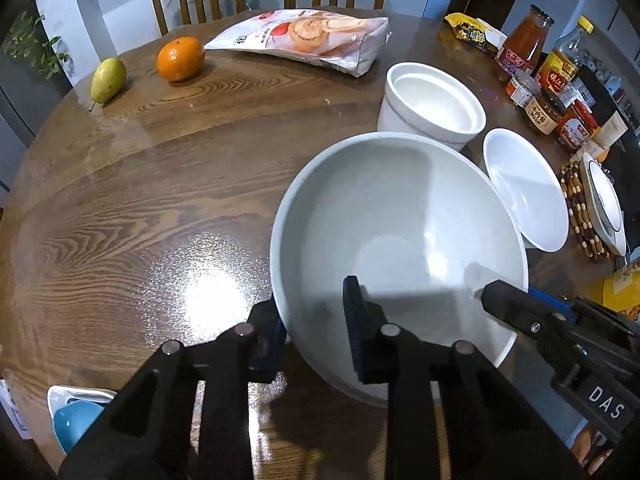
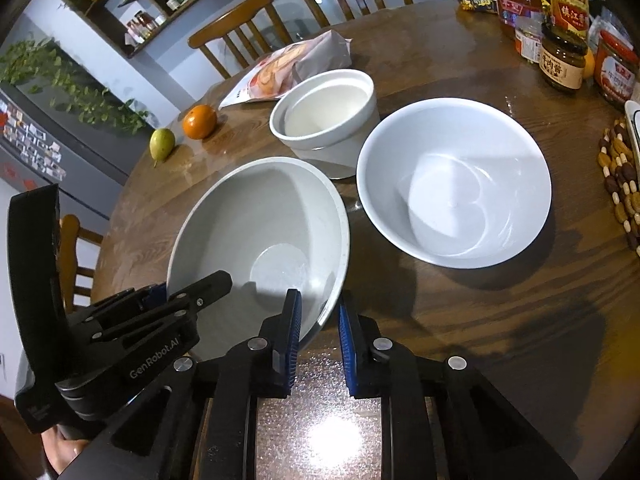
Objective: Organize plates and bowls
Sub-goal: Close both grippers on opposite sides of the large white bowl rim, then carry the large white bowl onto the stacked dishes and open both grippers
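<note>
So the big grey bowl [image 1: 400, 248] sits near the front edge of the round wooden table [image 1: 140, 184], and both tools are on its rim. The left gripper [image 1: 316, 324] has one finger outside the wall and one inside, squeezed onto the near-left rim. The right gripper [image 2: 318, 320] is doing the same on the near-right rim, blue pads either side of the edge and clamped down on it. Just right of it, a bit further back, there's a white bowl [image 2: 454, 184], apart from the grey one. Behind both is a white straight-sided dish [image 2: 324, 116] with another nested inside. Further back left are an orange [image 1: 181, 59] and a pear [image 1: 108, 79], plus a snack bag [image 1: 304, 40]. Jars and bottles [image 1: 548, 80] crowd the far right.
</note>
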A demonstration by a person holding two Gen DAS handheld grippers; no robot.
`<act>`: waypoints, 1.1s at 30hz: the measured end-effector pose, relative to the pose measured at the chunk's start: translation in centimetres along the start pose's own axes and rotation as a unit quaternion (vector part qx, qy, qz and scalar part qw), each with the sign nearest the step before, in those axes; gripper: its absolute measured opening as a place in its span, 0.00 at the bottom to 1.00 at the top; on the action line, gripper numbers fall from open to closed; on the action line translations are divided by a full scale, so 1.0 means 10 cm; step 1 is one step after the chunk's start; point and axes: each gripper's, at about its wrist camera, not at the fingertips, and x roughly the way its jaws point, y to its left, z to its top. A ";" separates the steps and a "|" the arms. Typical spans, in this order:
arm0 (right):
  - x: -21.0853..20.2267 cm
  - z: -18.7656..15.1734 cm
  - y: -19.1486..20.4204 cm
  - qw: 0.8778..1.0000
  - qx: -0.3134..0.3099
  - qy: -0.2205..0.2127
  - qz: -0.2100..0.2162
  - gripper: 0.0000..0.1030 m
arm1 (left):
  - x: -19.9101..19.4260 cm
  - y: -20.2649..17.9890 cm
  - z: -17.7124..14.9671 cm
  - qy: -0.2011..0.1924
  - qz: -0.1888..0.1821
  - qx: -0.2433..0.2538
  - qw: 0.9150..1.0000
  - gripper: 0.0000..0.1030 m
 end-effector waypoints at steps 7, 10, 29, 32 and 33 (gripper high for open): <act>-0.10 -0.07 0.13 1.000 -0.017 0.005 0.006 0.19 | -0.27 0.03 -0.11 -0.022 0.018 0.007 1.000 0.23; -0.10 -0.13 0.18 1.000 -0.021 0.016 0.013 0.20 | -0.34 0.07 -0.21 -0.020 0.023 0.005 1.000 0.23; -0.07 -0.53 0.41 0.995 -0.076 0.067 0.012 0.20 | -0.39 0.24 -0.76 0.011 0.036 -0.036 0.999 0.23; -0.04 -0.55 0.44 0.995 -0.078 0.064 0.011 0.22 | -0.38 0.26 -0.79 0.009 0.041 -0.035 0.998 0.26; -0.04 -0.56 0.44 0.995 -0.078 0.065 0.011 0.26 | -0.38 0.27 -0.79 0.010 0.045 -0.037 0.998 0.29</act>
